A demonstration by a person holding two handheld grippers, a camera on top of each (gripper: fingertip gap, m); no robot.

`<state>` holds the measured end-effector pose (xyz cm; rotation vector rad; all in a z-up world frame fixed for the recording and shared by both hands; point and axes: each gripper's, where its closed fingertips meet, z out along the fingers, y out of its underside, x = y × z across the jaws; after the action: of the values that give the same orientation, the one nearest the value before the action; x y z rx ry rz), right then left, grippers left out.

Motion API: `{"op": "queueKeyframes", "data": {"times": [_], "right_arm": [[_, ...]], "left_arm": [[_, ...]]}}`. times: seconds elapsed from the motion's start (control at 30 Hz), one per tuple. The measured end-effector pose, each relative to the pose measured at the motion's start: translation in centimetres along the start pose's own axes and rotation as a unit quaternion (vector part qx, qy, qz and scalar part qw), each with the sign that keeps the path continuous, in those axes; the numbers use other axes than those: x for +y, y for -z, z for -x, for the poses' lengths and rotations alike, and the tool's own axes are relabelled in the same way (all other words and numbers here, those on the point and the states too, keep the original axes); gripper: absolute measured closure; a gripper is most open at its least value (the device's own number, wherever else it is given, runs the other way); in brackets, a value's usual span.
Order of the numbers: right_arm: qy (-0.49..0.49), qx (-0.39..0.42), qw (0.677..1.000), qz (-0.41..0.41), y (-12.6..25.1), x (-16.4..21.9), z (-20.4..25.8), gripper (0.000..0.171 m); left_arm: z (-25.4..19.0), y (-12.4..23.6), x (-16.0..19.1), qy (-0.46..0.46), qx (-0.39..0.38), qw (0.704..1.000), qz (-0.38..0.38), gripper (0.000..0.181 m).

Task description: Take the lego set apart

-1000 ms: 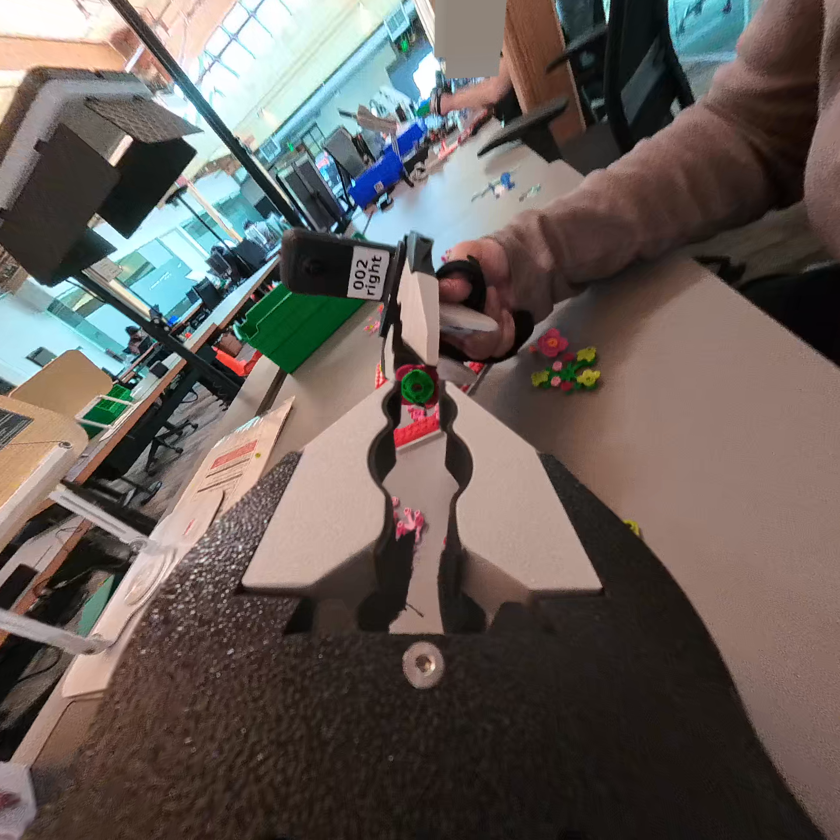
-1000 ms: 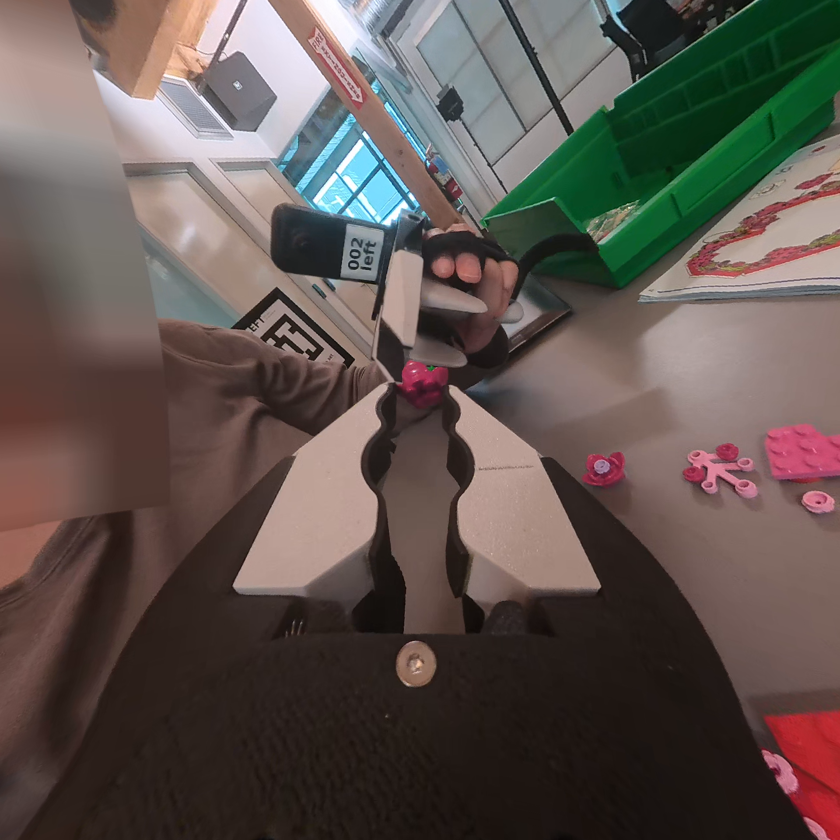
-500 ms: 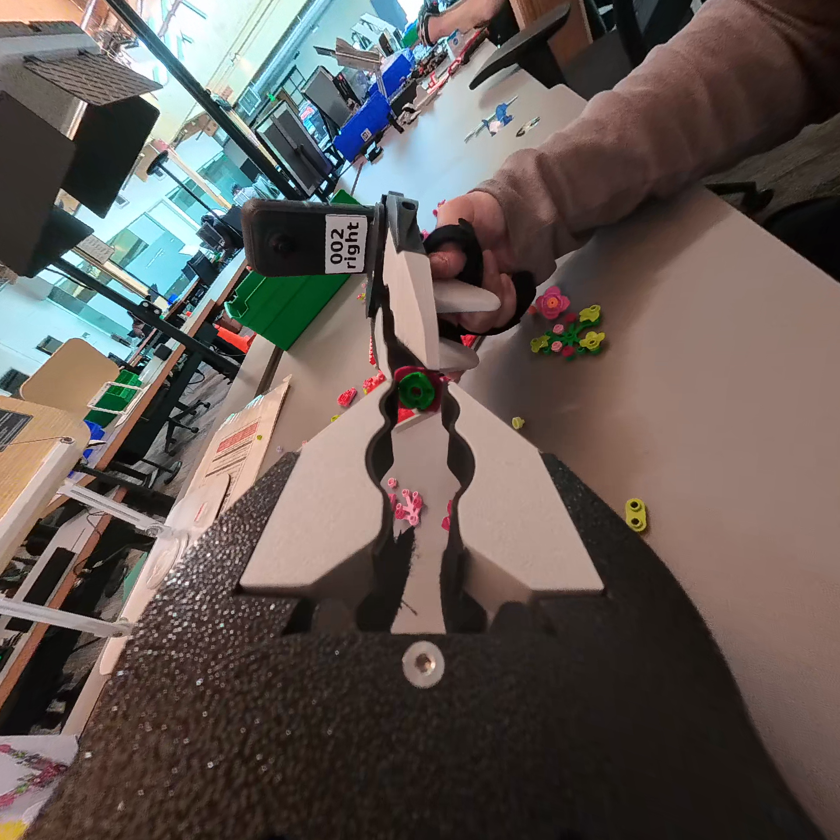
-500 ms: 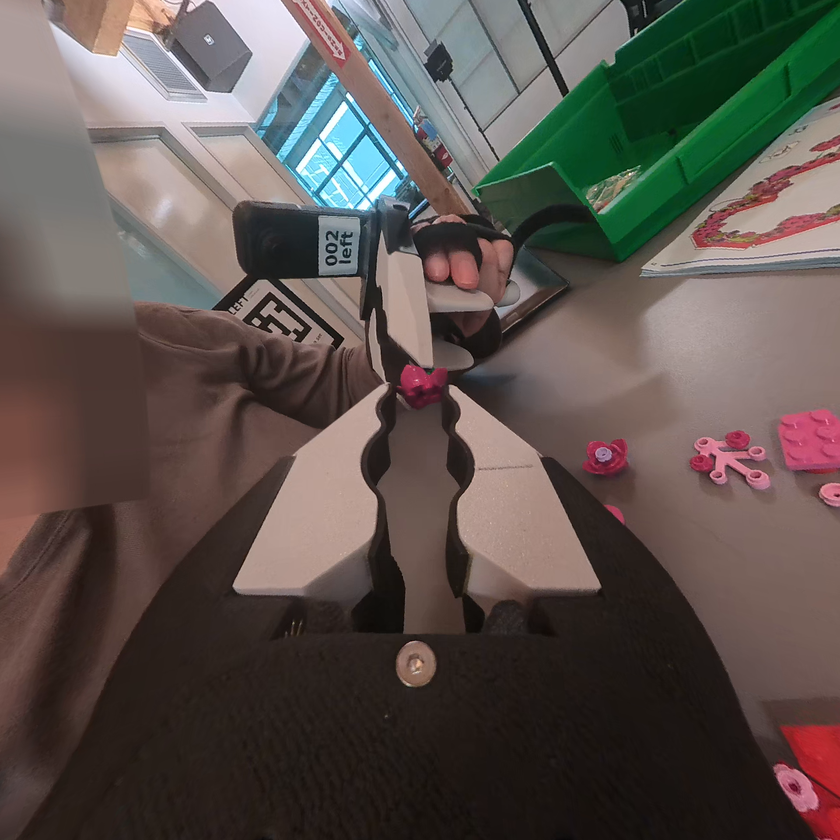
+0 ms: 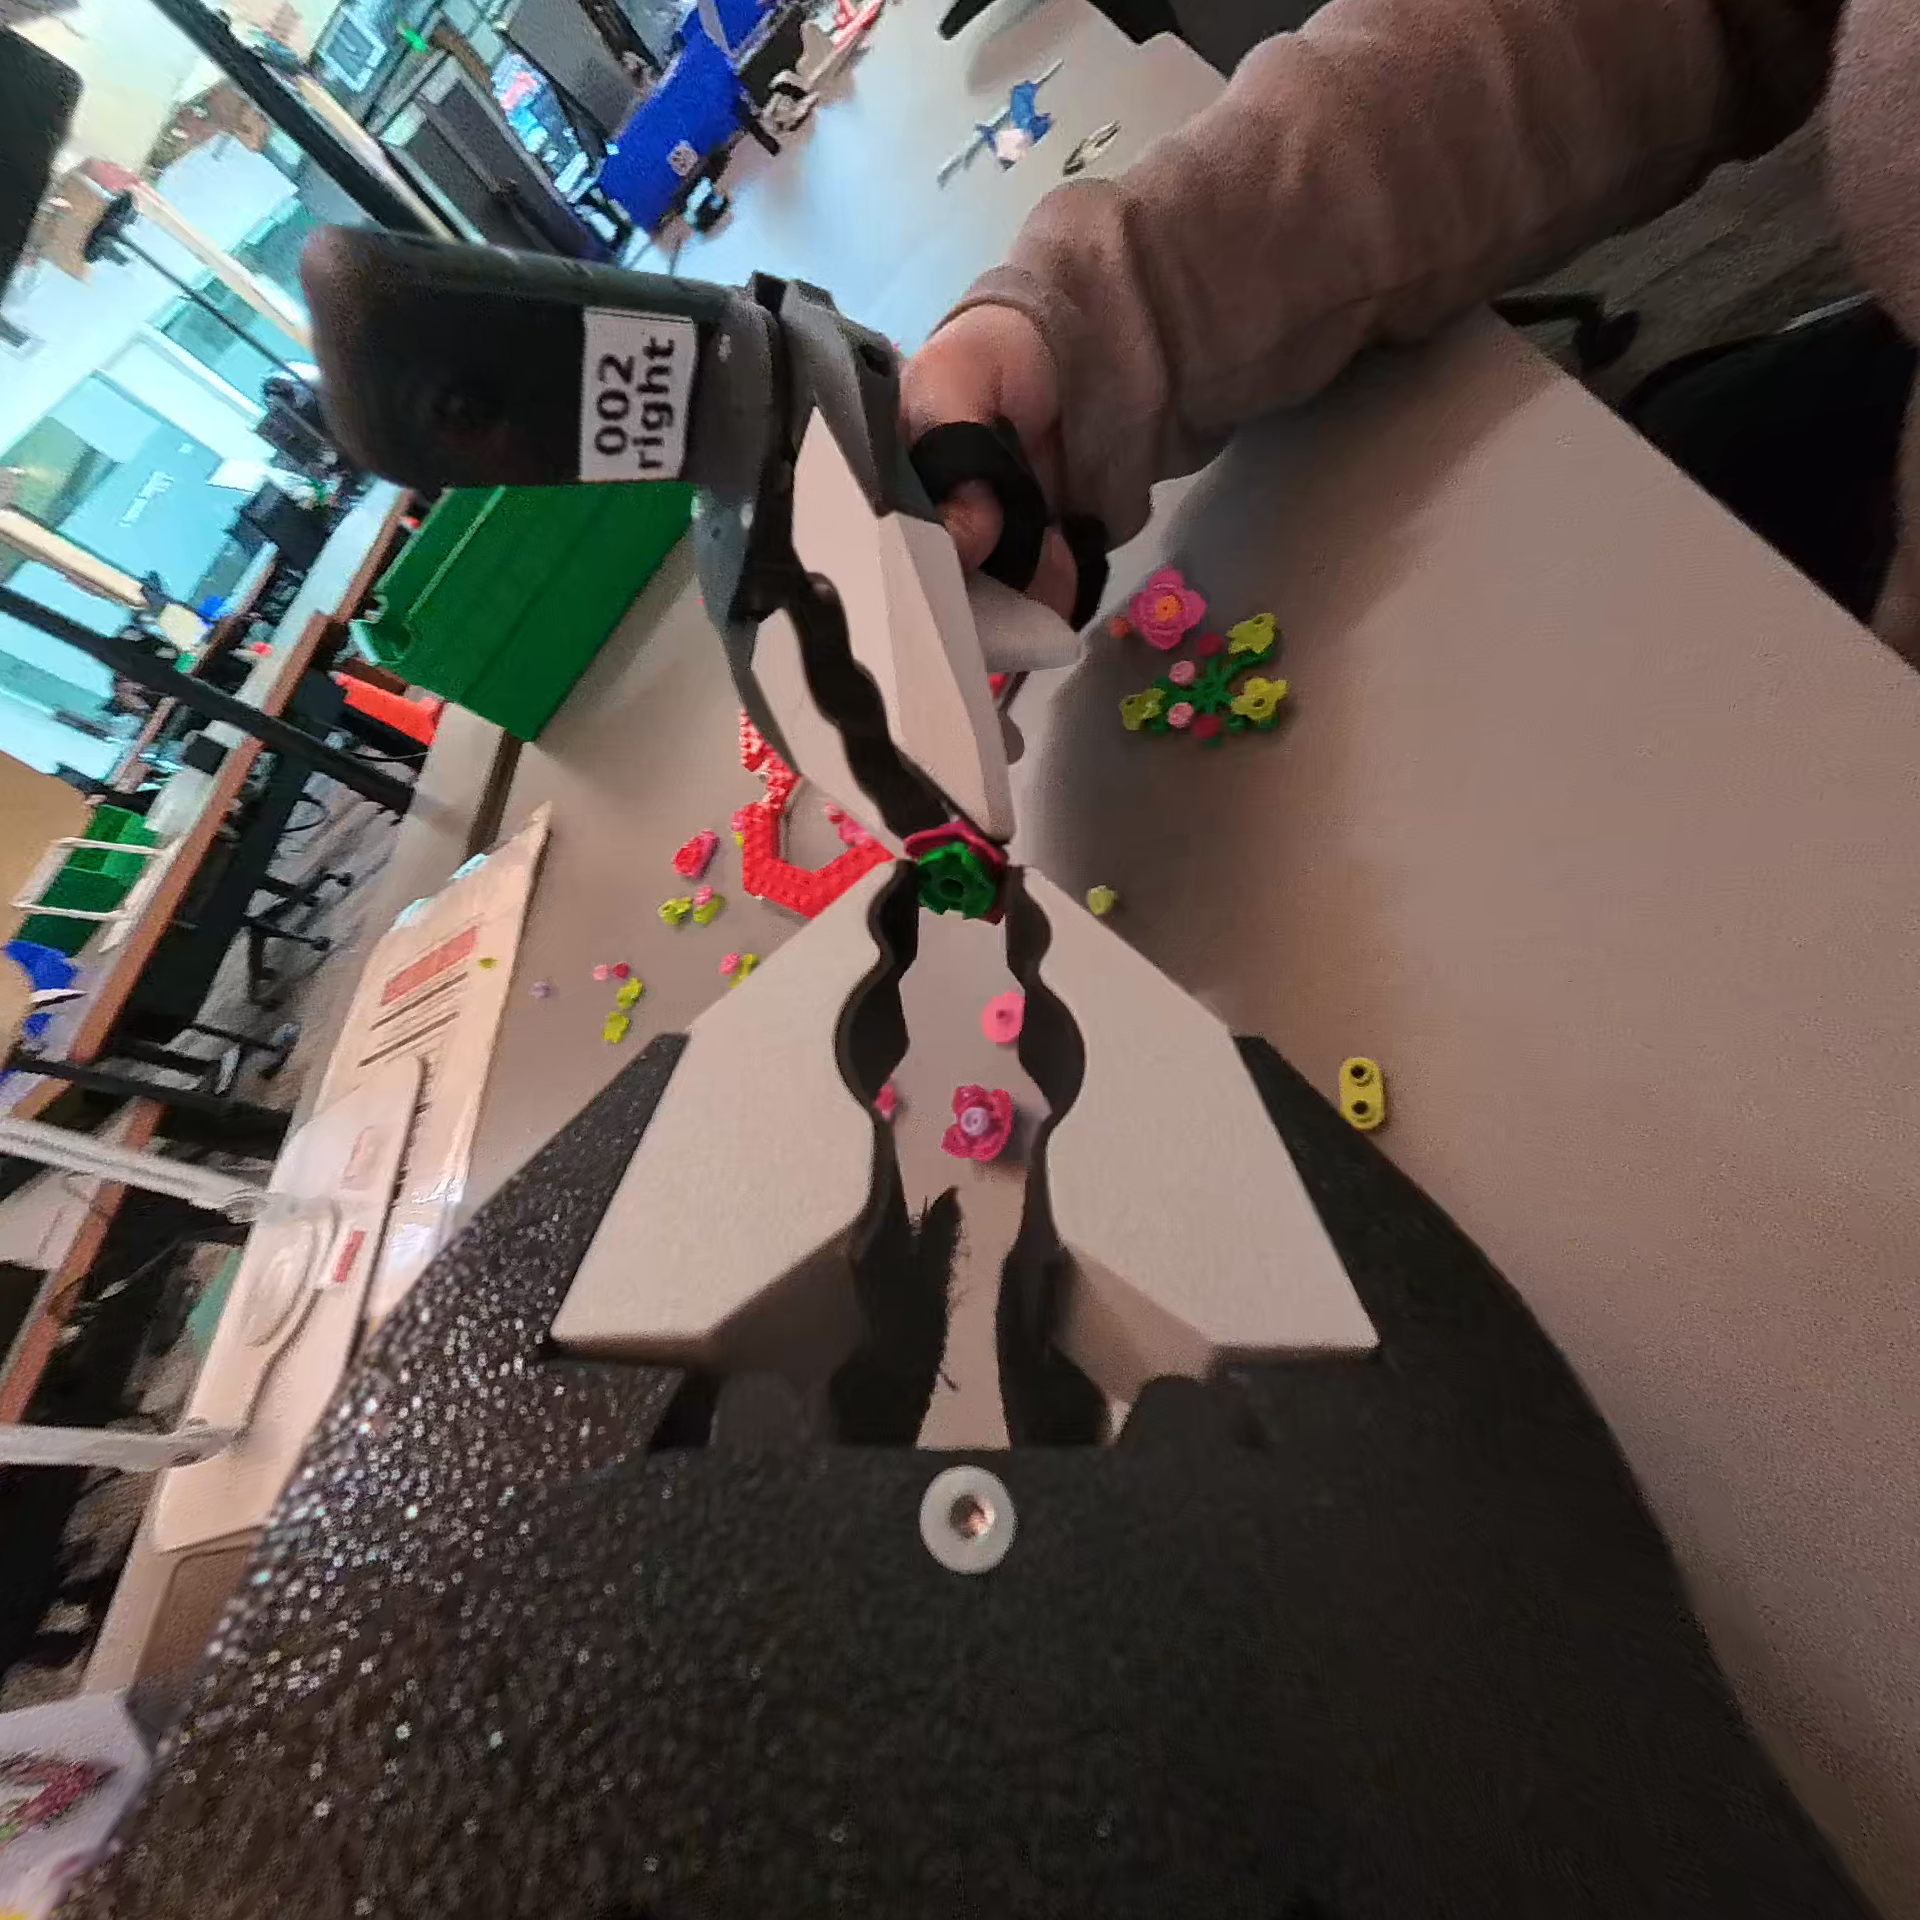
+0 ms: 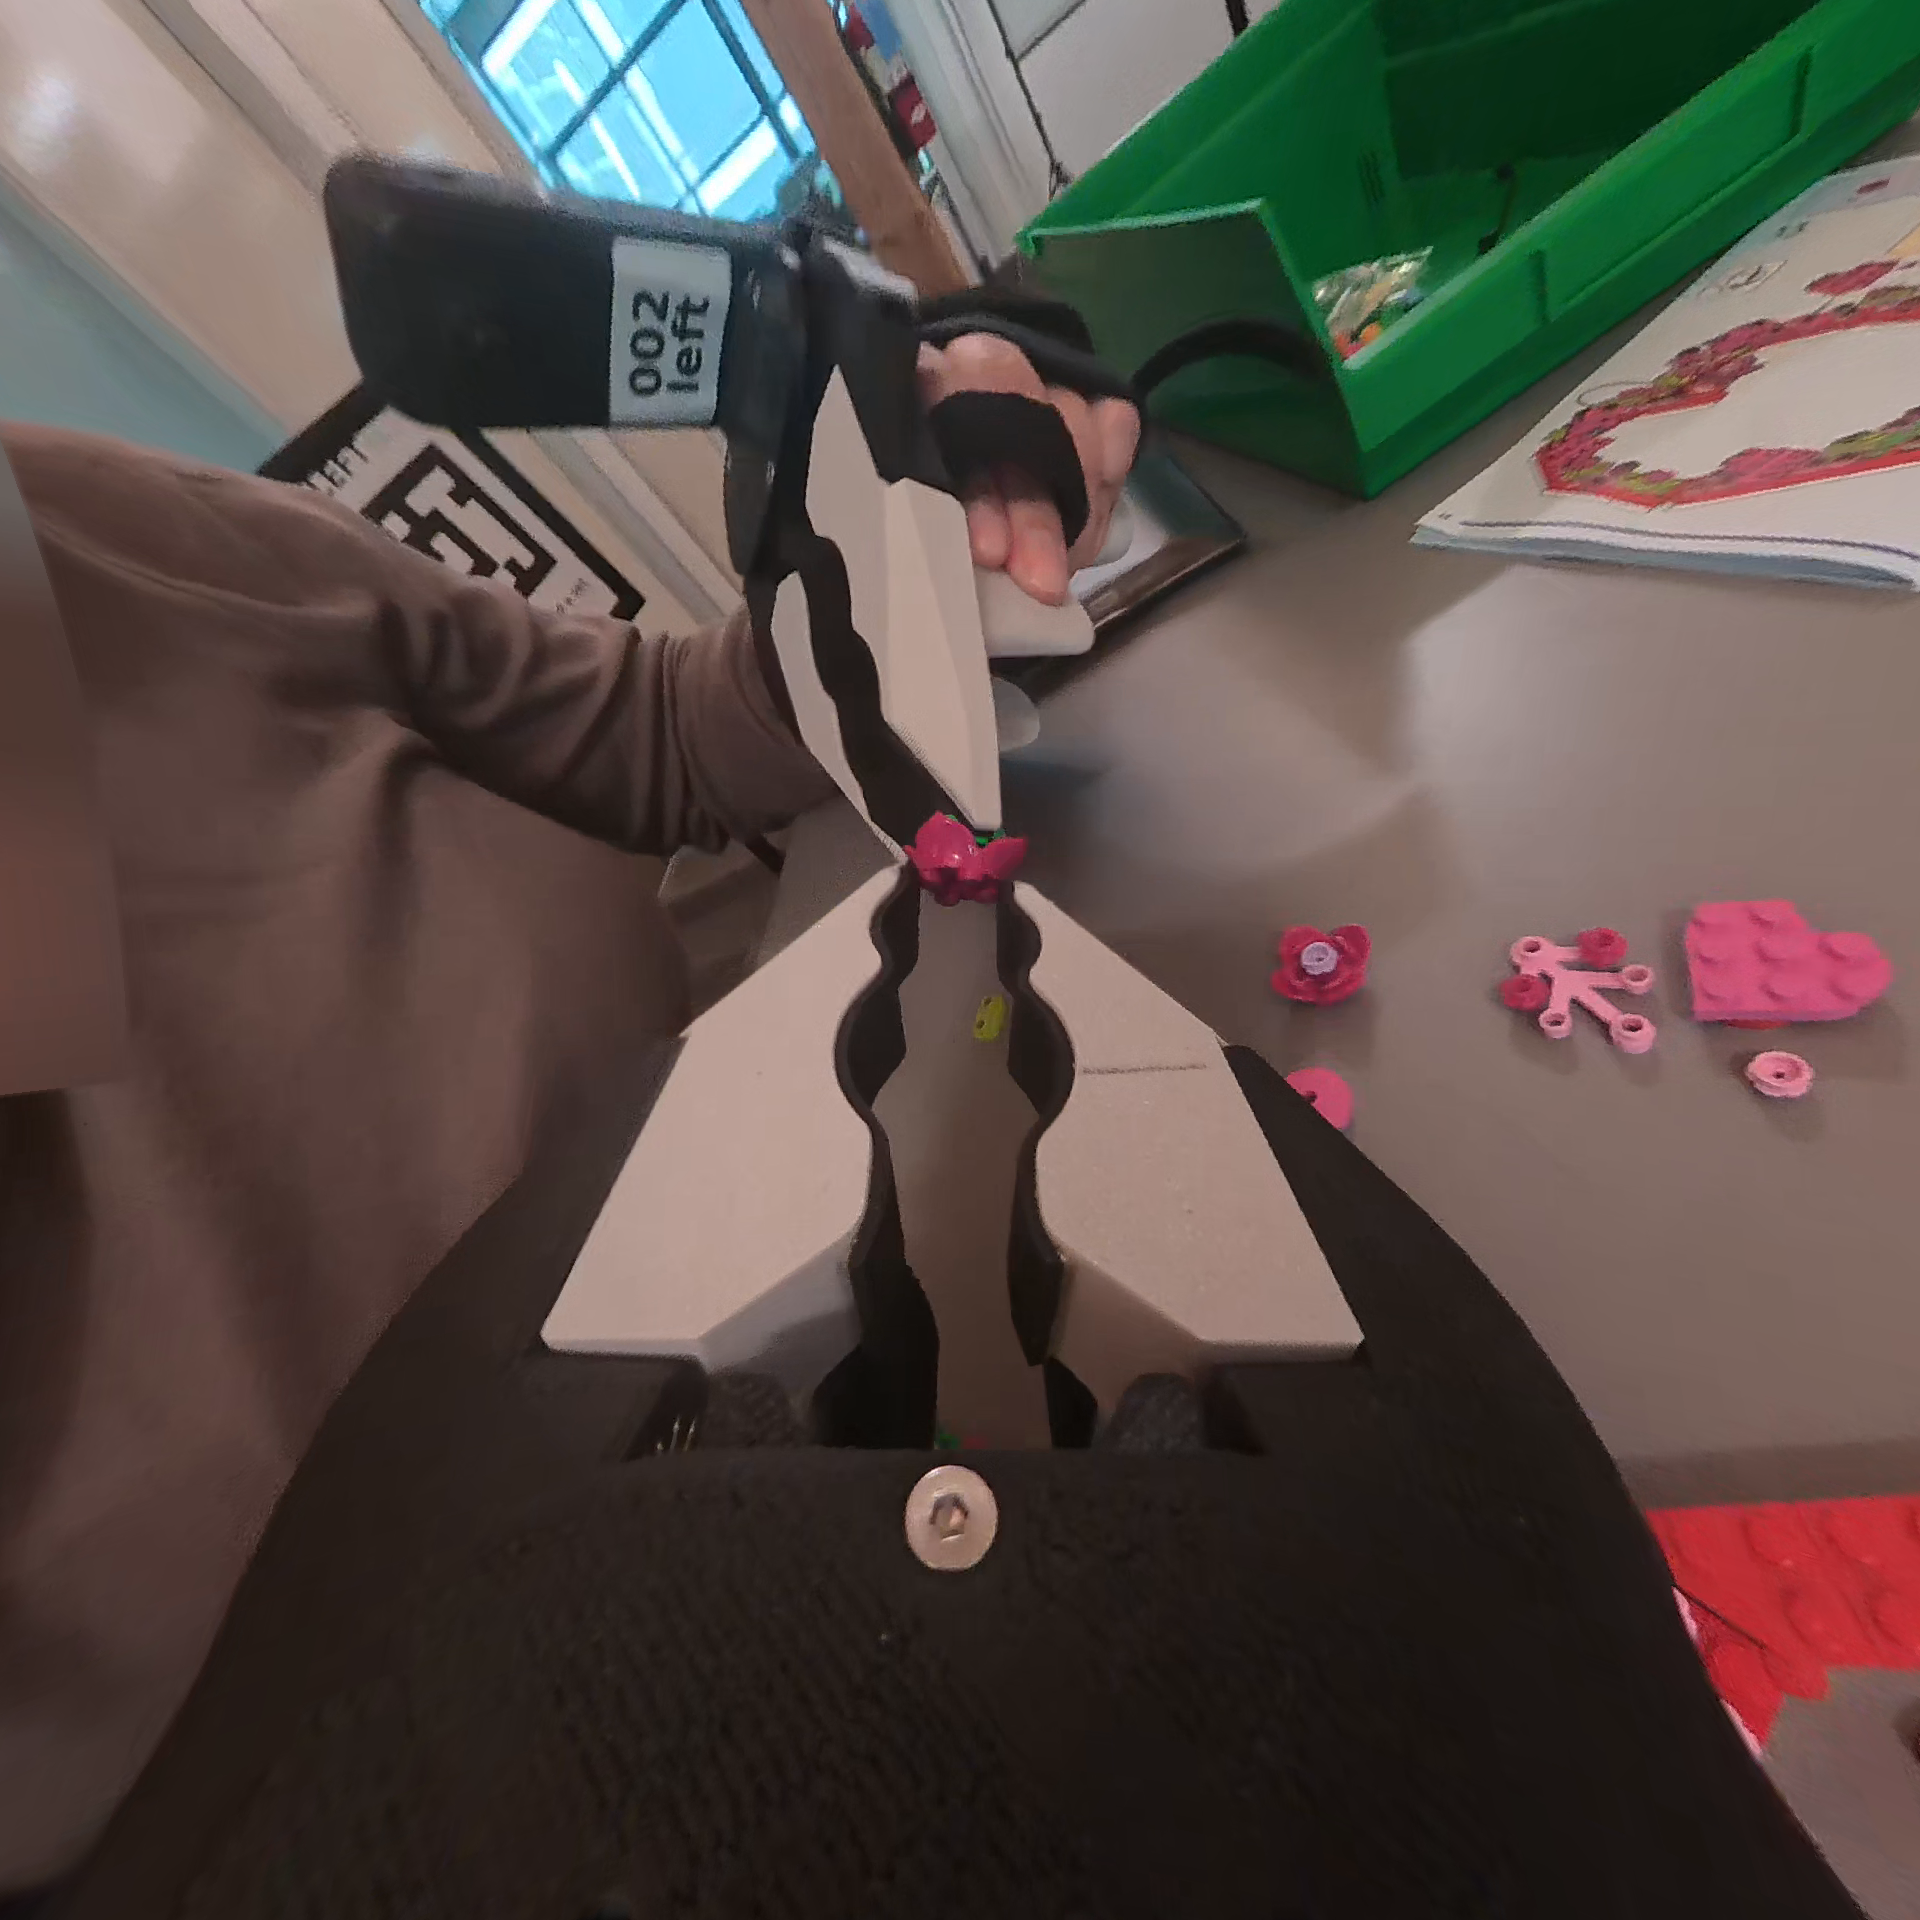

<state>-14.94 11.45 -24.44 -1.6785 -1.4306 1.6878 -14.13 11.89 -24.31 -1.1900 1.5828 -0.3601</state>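
While both claws meet tip to tip above the grey table [image 5: 1507, 831], the left gripper [image 5: 958, 891] clenches the green piece [image 5: 948, 881] and the right gripper [image 6: 961, 871] clenches its magenta flower [image 6: 951, 857], a loose flower [image 6: 1320, 961] lying at three o'clock.

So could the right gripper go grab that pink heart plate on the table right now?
Probably not yet. The right gripper is shut on the small flower piece, shared with the left gripper. The pink heart plate lies uncovered nearby, so after letting go the path looks free.

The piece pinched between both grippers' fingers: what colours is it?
Green piece joined to a magenta flower; the green shows best in the left wrist view.
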Motion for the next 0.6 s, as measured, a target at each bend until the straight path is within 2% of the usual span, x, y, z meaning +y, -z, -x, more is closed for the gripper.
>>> {"op": "queueKeyframes", "data": {"times": [0.3,0.37,0.47,0.53,0.6], "right_arm": [[0.024,0.025,0.999,0.031,-0.1,0.9,-0.4,0.158],[0.025,0.055,0.998,0.03,1.5,1.1,-1.5,0.159],[0.024,0.063,0.998,-0.012,3.3,-0.3,-1.8,0.16],[0.047,0.076,0.996,-0.017,2.8,-0.7,-1.8,0.159],[0.079,0.141,0.987,0.022,2.5,0.3,-3.5,0.158]], "left_arm": [[-0.3,0.1,0.6,0.006,0.013,1.0,0.014,0.167],[1.7,2.0,2.6,0.001,-0.035,0.998,0.056,0.17],[3.9,4.3,1.0,0.065,-0.066,0.995,-0.023,0.17],[3.9,3.7,1.8,0.066,-0.075,0.995,-0.003,0.17],[2.9,2.3,4.3,0.105,-0.039,0.992,0.061,0.17]]}}
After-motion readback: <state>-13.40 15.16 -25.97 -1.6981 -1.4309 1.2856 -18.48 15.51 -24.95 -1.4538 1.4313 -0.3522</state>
